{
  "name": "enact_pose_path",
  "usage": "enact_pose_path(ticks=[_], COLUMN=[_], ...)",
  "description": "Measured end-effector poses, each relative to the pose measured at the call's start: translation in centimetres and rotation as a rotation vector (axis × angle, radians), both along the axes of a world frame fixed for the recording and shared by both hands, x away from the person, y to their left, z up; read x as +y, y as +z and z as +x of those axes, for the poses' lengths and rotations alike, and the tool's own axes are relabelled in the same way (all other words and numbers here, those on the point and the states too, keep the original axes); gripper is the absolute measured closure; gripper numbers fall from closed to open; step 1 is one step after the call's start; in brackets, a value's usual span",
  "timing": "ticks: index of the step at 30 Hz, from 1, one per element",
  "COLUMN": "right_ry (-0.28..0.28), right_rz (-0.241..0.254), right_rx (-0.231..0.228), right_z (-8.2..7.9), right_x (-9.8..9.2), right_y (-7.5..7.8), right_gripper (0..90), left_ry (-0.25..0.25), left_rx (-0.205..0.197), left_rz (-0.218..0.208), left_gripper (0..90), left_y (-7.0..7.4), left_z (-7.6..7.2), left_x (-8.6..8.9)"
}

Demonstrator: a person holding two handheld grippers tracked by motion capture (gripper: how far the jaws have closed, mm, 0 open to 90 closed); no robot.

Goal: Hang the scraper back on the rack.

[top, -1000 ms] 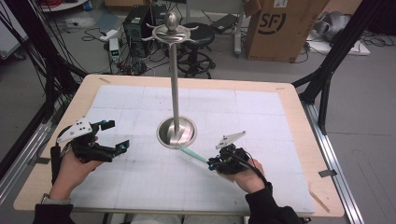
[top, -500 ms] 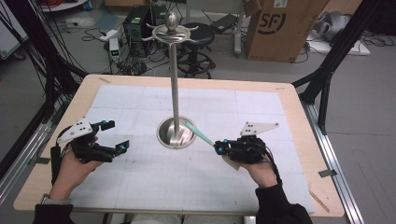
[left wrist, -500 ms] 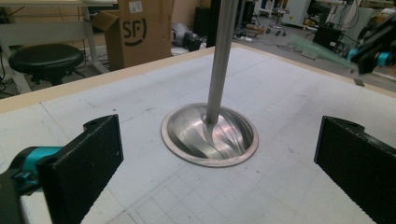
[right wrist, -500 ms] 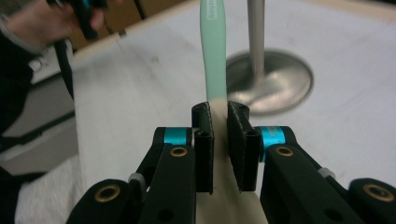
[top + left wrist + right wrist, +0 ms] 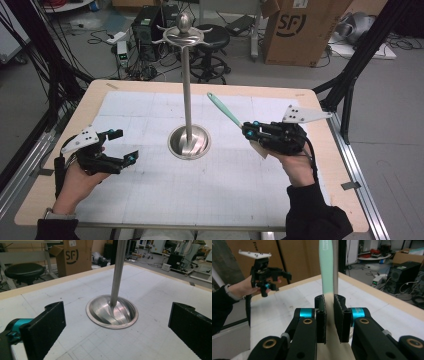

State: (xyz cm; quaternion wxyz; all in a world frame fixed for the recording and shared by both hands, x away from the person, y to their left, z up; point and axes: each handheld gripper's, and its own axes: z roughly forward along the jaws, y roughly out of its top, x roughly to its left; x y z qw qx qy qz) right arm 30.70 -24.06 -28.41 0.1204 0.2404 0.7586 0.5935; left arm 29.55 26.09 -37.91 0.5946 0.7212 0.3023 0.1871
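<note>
From above, your right gripper [image 5: 248, 131] is clamped on a spatula [image 5: 226, 111], its pale blade end pinched between the jaws and its mint handle angling up and away toward the steel stand [image 5: 186, 90]. The handle tip sits near the stand's pole but apart from it, with white mat showing between them. The stand's round base [image 5: 189, 142] sits mid-desk, and the hooked crown at the pole's top is well above your grip. Your left gripper [image 5: 124, 146] hovers over the near-left part of the desk [image 5: 60, 165], jaws spread wide with nothing between them, well apart from the base. There's open mat all along the near edge between your two hands, and a wide bare stretch behind the stand toward the far edge. Your right hand is close to the desk's right edge.

Left gripper view: your two black jaws stand far apart at the frame's sides, framing the base [image 5: 112, 311] and the lower pole [image 5: 117, 270]. Clear mat lies in front of the base; the desk's wooden far edge runs behind it, with a cardboard box [image 5: 72, 255] on the floor beyond.

Right gripper view: the jaws press on the spatula's [image 5: 327, 270] cream blade, the mint handle rising straight up the middle, just beside the pole behind it. Your left gripper [image 5: 265, 273] hangs off at the left, over the desk's edge.
</note>
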Motion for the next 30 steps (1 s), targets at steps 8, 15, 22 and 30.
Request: enact_pose_path(ticks=[8,15,22,30], right_ry=[-0.037,-0.064,-0.076,-0.074], right_rz=[0.071,0.119,0.151,0.171], right_rx=[-0.085,-0.138,-0.173,-0.179], right_z=[-0.1,-0.2,0.3,0.9], right_x=[-0.4,0.4,0.8,1.1], right_y=[2.4,4.1,5.4,5.6], right_gripper=[81.4,81.4,81.4,81.4], left_ry=[-0.001,0.0,-0.001,0.001], left_rx=[0.004,0.002,0.003,0.005], left_rz=[0.005,0.0,-0.003,0.003], left_gripper=[1.7,1.7,1.7,1.7], left_y=[-0.1,0.0,0.0,-0.2], left_z=[0.0,0.0,0.0,0.0], left_x=[0.0,0.1,0.0,0.0])
